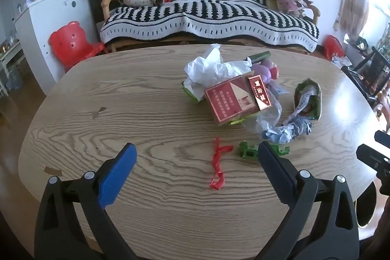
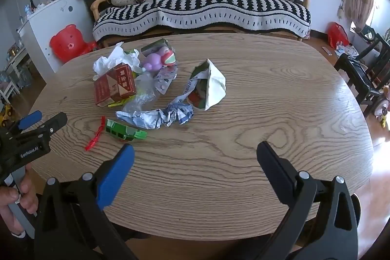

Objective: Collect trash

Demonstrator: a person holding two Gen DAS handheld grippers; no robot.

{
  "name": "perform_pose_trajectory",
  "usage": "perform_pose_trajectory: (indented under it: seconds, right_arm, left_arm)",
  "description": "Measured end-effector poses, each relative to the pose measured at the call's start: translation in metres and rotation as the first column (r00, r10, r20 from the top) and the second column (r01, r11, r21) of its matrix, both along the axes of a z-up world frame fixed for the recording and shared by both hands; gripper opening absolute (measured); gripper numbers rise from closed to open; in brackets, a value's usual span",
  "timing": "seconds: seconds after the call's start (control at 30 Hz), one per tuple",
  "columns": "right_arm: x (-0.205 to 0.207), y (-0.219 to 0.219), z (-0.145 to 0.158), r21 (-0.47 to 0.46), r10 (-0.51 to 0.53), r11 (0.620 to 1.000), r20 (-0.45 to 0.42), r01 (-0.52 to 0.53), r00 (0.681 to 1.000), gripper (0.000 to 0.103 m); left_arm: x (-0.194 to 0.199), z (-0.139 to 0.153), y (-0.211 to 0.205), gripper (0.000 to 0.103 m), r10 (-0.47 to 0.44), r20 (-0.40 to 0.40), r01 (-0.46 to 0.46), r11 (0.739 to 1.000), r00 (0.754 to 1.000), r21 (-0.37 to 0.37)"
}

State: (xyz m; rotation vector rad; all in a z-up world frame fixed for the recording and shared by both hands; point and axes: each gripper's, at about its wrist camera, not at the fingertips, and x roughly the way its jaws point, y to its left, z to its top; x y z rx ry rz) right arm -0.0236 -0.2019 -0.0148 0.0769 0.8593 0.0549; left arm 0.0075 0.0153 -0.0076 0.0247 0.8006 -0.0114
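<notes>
So the biggest thing in the room is the sofa point(image 1: 209, 6) with a black-and-white striped throw, sitting right behind the oval wood-grain desk point(image 1: 136, 99). A red bear-shaped kids' chair point(image 1: 70, 40) is off to the left of the desk, next to a white cabinet point(image 1: 48, 23).

All the trash is piled on the far half of the desk. Biggest piece is the red cigarette carton point(image 1: 234, 99), lying tilted on top of some green packaging, with crumpled white tissue paper point(image 1: 214, 67) bunched up behind and against it. To its right there's a folded paper bag point(image 2: 209, 87) lying open toward the camera with scraps inside, and a twisted blue-and-white wrapper point(image 2: 158, 117) trailing out from it. A purple plush toy point(image 2: 158, 60) sits at the back of the pile. Closer in, a flattened green box point(image 2: 124, 132) lies just beside a thin red plastic strip point(image 1: 218, 162).

Left tool point(image 1: 196, 162): fingers spread wide apart, holding nothing, hovering over the near edge of the desk with the red strip between them. Right tool point(image 2: 195, 162): same deal, wide apart and empty, over bare desk, well apart from the pile.
</notes>
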Motion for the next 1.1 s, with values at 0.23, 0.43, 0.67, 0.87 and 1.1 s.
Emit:
perform_pose_trajectory:
  seconds: [0.23, 0.43, 0.67, 0.87, 1.1]
  right_arm:
    - [0.0004, -0.0009, -0.0003, 0.001, 0.0, 1.0, -0.001, 0.0, 1.0, 0.097]
    - [-0.0004, -0.0013, 0.0009, 0.003, 0.0, 1.0, -0.001, 0.0, 1.0, 0.097]
    - [-0.0006, -0.0011, 0.001, 0.004, 0.0, 1.0, -0.001, 0.0, 1.0, 0.097]
    - [-0.0009, -0.0008, 0.0008, 0.003, -0.001, 1.0, 0.0, 0.001, 1.0, 0.097]
    - [-0.0013, -0.0002, 0.0004, 0.002, -0.001, 1.0, 0.0, 0.001, 1.0, 0.097]
  left_arm:
    - [-0.0011, 0.0005, -0.0027, 0.097, -0.007, -0.005, 0.007, 1.0, 1.0, 0.005]
    - [-0.003, 0.0038, -0.0055, 0.097, -0.015, -0.004, 0.015, 1.0, 1.0, 0.01]
    - [-0.0021, -0.0025, -0.0068, 0.097, -0.017, -0.007, 0.017, 1.0, 1.0, 0.011]
    - [-0.0022, -0.0026, -0.0076, 0.097, -0.017, -0.006, 0.017, 1.0, 1.0, 0.011]
    - [-0.0025, -0.0028, -0.0082, 0.097, -0.019, -0.007, 0.019, 1.0, 1.0, 0.013]
